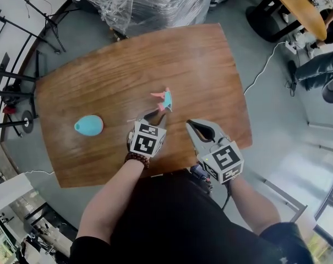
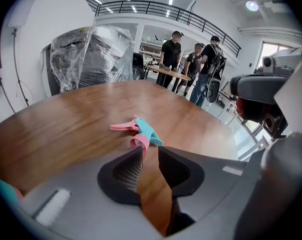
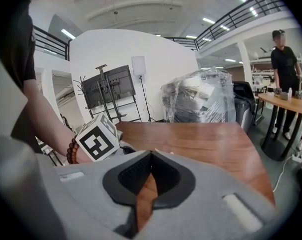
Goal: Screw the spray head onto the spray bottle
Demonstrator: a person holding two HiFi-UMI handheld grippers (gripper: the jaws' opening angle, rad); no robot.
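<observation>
Your left claw (image 1: 155, 116) has its jaws a little apart with nothing between them. Its tips are just beside the pink and blue spray head (image 1: 163, 99), which lies near the middle of the table (image 1: 127, 65). Your right claw (image 1: 198, 126) is closed and empty, close beside the left one. The teal bottle (image 1: 89, 125) sits well apart, toward the table's left side.

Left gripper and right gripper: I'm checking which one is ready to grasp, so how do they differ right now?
The left gripper has its jaws slightly apart; the right gripper has its jaws shut. The left gripper's tips are right at the spray head; the right gripper points at the table beside it. Both hold nothing.
</observation>
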